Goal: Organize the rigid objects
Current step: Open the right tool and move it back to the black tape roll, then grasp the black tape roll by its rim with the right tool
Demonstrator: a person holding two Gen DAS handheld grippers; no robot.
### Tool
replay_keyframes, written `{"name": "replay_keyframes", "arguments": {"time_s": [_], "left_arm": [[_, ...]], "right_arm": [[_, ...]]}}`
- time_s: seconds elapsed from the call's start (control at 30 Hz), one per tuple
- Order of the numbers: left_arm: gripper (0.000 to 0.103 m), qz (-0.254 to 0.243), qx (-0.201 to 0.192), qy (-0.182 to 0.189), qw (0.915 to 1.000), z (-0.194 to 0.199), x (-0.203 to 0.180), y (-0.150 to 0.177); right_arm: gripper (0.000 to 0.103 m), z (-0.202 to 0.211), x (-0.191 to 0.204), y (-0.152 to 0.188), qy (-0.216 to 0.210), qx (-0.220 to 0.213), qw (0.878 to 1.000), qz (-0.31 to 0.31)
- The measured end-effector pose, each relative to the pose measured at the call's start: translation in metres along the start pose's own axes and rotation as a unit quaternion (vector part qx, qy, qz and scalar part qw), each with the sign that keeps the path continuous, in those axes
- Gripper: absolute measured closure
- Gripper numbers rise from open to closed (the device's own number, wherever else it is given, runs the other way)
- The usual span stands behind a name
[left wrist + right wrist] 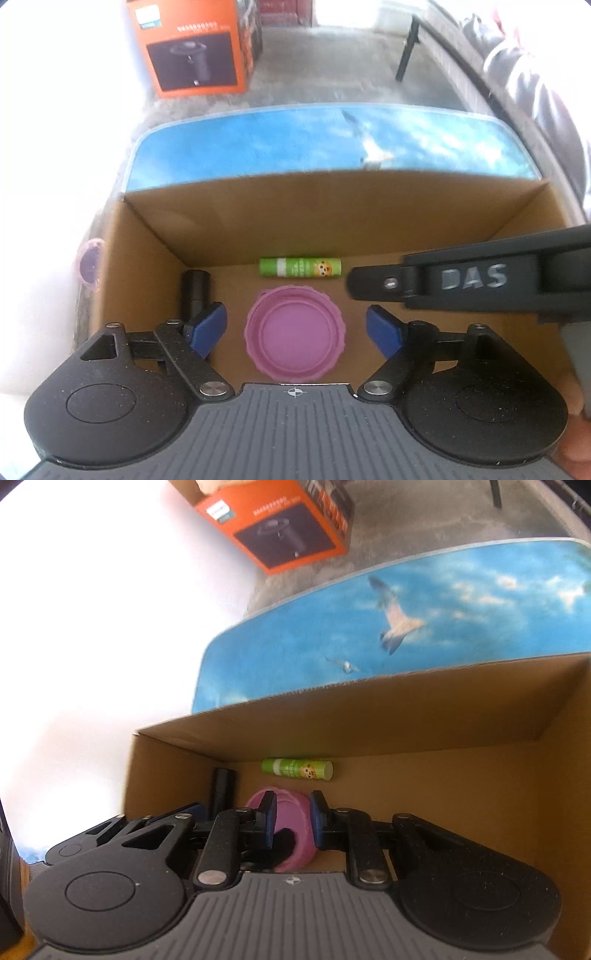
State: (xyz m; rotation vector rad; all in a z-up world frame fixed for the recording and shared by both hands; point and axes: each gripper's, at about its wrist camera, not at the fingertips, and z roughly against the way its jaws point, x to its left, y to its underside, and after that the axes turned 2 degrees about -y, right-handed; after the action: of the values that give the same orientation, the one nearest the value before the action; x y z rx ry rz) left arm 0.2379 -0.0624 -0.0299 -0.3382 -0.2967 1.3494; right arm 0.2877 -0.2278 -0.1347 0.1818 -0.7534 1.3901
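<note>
An open cardboard box (147,236) holds a pink round lid (294,332), a green tube (300,267) lying against the far wall, and a black cylinder (195,291) at the left. My left gripper (294,329) is open above the box, blue pads either side of the pink lid, not touching it. My right gripper (291,823) hangs over the box, its jaws narrowly apart with the pink lid (295,823) seen between them; I cannot tell if it is gripped. The green tube (297,769) and black cylinder (221,786) show beyond. The right gripper's finger (443,280) crosses the left wrist view.
The box sits on a blue sky-print mat (295,144) with seagulls (397,618). An orange product box (192,48) stands on the grey floor beyond. A pink object (88,264) lies outside the box's left wall. A black table leg (406,51) stands far right.
</note>
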Motion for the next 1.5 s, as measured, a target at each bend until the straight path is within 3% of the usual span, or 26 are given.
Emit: {"name": "replay_keyframes", "arguments": {"time_s": [0.3, 0.5, 0.63, 0.73, 0.8, 1.0, 1.2, 1.5], "left_arm": [[0.018, 0.015, -0.061, 0.033, 0.9975, 0.073, -0.002, 0.021], [0.017, 0.001, -0.079, 0.073, 0.9942, 0.109, -0.007, 0.064], [0.017, -0.013, -0.078, 0.110, 0.9908, 0.123, -0.016, 0.100], [0.016, -0.035, -0.060, 0.133, 0.9887, 0.122, -0.031, 0.126], [0.016, -0.059, -0.049, 0.142, 0.9868, 0.117, -0.045, 0.144], [0.017, -0.123, -0.006, 0.134, 0.9833, 0.078, -0.093, 0.184], [0.019, -0.157, -0.002, 0.096, 0.9829, 0.048, -0.124, 0.202], [0.029, -0.148, 0.005, 0.057, 0.9874, 0.017, -0.133, 0.203]], "right_arm": [[0.081, 0.094, 0.014, 0.045, 0.000, -0.067, 0.998, -0.003], [0.081, 0.155, 0.018, 0.111, 0.026, -0.093, 0.995, -0.018], [0.080, 0.175, 0.011, 0.159, 0.058, -0.094, 0.993, -0.038], [0.073, 0.177, -0.001, 0.190, 0.089, -0.080, 0.991, -0.057], [0.062, 0.175, -0.010, 0.207, 0.106, -0.070, 0.990, -0.063], [0.059, 0.154, -0.033, 0.236, 0.155, -0.029, 0.987, -0.043], [0.059, 0.126, -0.051, 0.238, 0.167, 0.011, 0.986, -0.021], [0.059, 0.089, -0.053, 0.222, 0.159, 0.052, 0.985, 0.032]]}}
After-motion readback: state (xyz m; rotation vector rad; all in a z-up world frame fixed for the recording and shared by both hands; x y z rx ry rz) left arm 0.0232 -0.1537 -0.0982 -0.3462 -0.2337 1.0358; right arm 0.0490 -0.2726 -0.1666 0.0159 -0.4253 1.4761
